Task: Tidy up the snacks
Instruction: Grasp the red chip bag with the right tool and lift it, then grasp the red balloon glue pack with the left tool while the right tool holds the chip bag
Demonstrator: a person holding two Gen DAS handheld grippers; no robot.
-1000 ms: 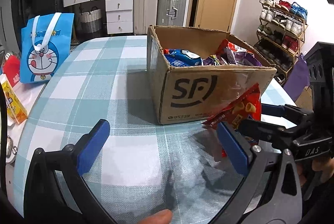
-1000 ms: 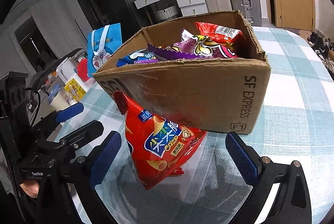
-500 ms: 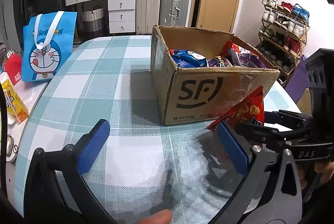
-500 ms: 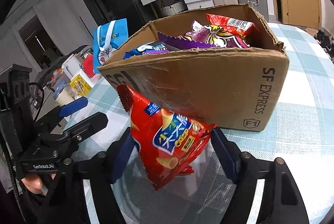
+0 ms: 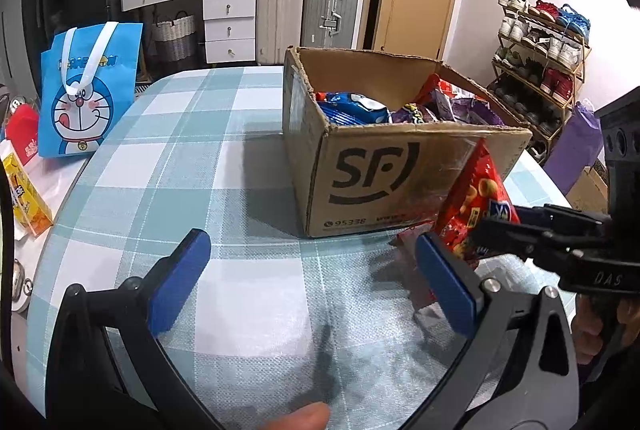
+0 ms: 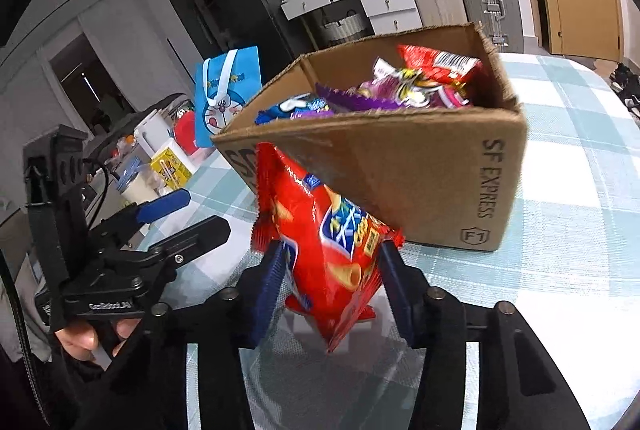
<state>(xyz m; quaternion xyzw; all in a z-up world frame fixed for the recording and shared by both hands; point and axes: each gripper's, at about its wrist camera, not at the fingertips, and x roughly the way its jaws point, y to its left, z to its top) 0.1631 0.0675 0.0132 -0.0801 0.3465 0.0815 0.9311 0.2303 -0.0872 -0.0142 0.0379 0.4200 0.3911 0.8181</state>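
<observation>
A red snack bag (image 6: 320,242) is pinched between the blue pads of my right gripper (image 6: 330,280), held just above the table beside the near corner of a brown SF cardboard box (image 6: 420,169). The box holds several blue, purple and red snack packs (image 6: 400,89). In the left wrist view the red bag (image 5: 476,205) sits right of the box (image 5: 372,173), with the right gripper (image 5: 532,230) clamped on it. My left gripper (image 5: 308,274) is open and empty over the checked tablecloth (image 5: 180,157). It also shows at the left of the right wrist view, where I cannot make out its jaws.
A blue Doraemon bag (image 5: 86,89) stands at the table's far left, with a yellow box (image 5: 24,197) and a red item (image 5: 22,133) near it. Suitcases, drawers and a shoe rack (image 5: 540,61) line the room behind.
My right gripper has closed from wide open onto the red snack bag and lifted it slightly. The left gripper has stayed open and moved a little closer to the box.
</observation>
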